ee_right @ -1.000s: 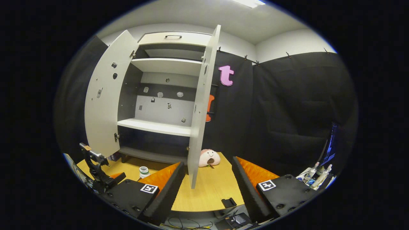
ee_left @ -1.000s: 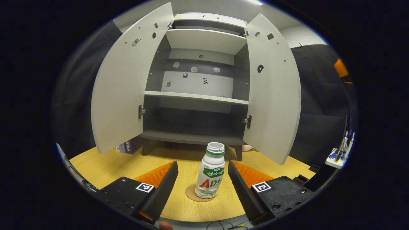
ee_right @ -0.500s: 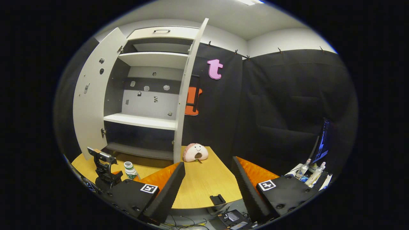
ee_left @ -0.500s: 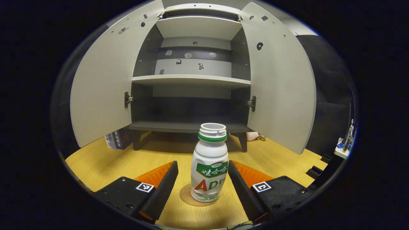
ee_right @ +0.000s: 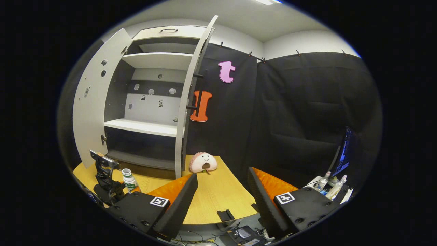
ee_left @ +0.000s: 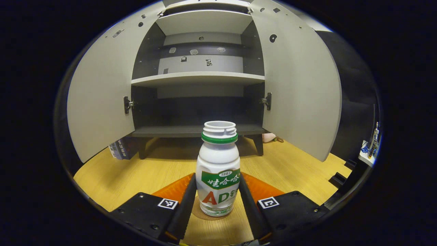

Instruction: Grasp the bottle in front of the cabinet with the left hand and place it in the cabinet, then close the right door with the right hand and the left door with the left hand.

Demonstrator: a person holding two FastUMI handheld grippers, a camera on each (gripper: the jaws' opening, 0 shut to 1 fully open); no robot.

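Note:
A white bottle (ee_left: 218,174) with a green neck ring and no cap stands upright on a round cork coaster (ee_left: 197,212) on the wooden table, in front of the cabinet. My left gripper (ee_left: 217,176) is shut on it, one finger pressing each side of its lower body. The cabinet stands with its left door (ee_left: 102,99) and right door (ee_left: 300,89) swung wide; its dark bottom shelf (ee_left: 191,131) is bare. In the right gripper view my right gripper (ee_right: 222,174) hangs open over the table with nothing between its fingers, to the right of the bottle (ee_right: 128,178) and facing the right door's edge (ee_right: 184,112).
A pink plush toy (ee_right: 203,162) lies on the table beside the cabinet's right door. Some books (ee_left: 119,148) sit under the cabinet at its left. A monitor (ee_right: 344,153) and small bottles (ee_right: 336,186) stand off the table's right. A black clip (ee_right: 225,215) is at the front edge.
My left gripper moved forward and lower around the bottle, and its fingers closed onto the bottle's sides. The right gripper view swung right, so the right door now shows edge-on.

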